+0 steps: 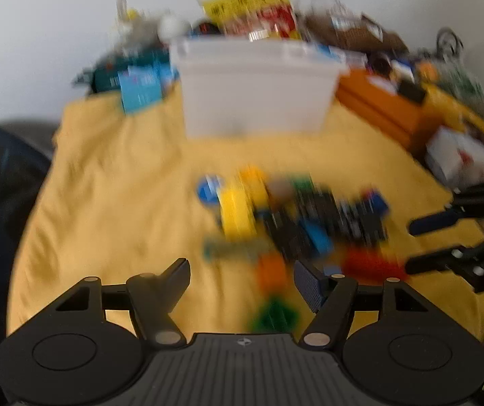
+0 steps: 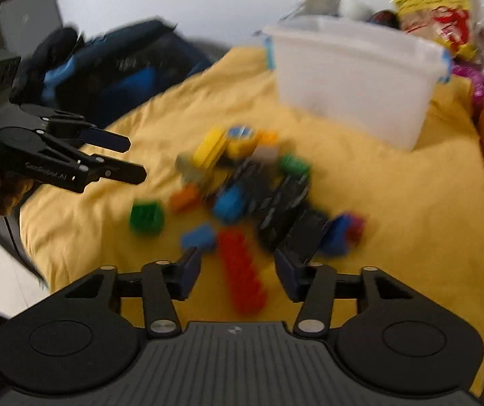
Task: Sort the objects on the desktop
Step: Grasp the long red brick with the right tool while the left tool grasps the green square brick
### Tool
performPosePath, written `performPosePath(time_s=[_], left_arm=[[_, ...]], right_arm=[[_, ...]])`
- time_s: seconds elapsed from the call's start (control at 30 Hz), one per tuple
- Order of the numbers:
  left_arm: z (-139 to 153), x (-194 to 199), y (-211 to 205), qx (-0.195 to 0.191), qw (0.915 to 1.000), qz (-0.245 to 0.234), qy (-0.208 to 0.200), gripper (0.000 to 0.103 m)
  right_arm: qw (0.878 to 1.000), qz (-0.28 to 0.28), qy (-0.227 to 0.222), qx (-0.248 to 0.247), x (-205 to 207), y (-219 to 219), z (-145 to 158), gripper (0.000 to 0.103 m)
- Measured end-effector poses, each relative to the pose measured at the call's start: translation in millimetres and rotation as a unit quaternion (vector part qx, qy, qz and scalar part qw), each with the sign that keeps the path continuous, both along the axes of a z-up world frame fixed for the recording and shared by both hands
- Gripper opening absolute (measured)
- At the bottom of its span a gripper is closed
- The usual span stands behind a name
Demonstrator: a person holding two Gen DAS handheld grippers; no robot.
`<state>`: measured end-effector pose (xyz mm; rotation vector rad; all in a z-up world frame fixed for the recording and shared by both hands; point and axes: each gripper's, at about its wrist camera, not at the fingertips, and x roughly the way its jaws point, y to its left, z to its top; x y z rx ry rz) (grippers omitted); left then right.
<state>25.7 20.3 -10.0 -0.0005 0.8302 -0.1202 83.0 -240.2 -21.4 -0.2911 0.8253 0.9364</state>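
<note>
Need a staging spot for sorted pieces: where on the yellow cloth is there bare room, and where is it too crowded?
Bare cloth lies left of the brick pile, up to the cloth's left edge. A narrower strip runs between the pile and the white bin. Crowded: the pile itself, and the right side by the orange box and white box.

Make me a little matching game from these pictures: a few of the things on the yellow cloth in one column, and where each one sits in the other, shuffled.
Things:
1. long red brick
2. green brick
3. white tub
4. right gripper

Places:
A. at the far end of the cloth, behind the pile
B. open, low over the red brick
C. nearest the right gripper, between its fingers
D. alone at the pile's left edge, in the right wrist view

Pairs: 1-C, 2-D, 3-A, 4-B
</note>
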Motion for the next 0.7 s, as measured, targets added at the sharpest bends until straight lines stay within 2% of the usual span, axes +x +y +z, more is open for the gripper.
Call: performPosePath(time_s=[0.1, 0.27, 0.3, 0.33, 0.37, 0.53, 0.7], left_arm=[[-16, -5, -10, 0.007, 0.9998, -0.013, 0.011, 0.071], [-35, 4, -19, 0.026, 0.999, -0.026, 0.025, 0.071], [-37, 4, -21, 0.023, 0.999, -0.029, 0.025, 0.068], [-40, 4, -20, 0.017, 0.9988, -0.037, 0.027, 0.063], [-42, 5, -20, 0.014, 0.9984, -0.043, 0.033, 0.046], [-33, -3, -17, -0.004, 0.9988, -0.044, 0.019, 0.043], [6, 5, -5, -0.032, 0.9993, -0.014, -0.013, 0.044]], right_arm=[[0.999, 0.018, -0.022, -0.02, -2, 13, -8, 0.051], [0.997, 0.051, -0.026, -0.053, 3, 30, -22, 0.047], [0.997, 0.054, -0.019, -0.06, 4, 31, -26, 0.045], [0.996, 0.052, -0.009, -0.066, 8, 34, -30, 0.036], [0.996, 0.049, 0.0, -0.068, 8, 32, -33, 0.025], [0.999, 0.023, 0.024, -0.033, 9, 14, -21, 0.025], [0.999, -0.037, 0.023, 0.031, 28, -7, 23, 0.025]])
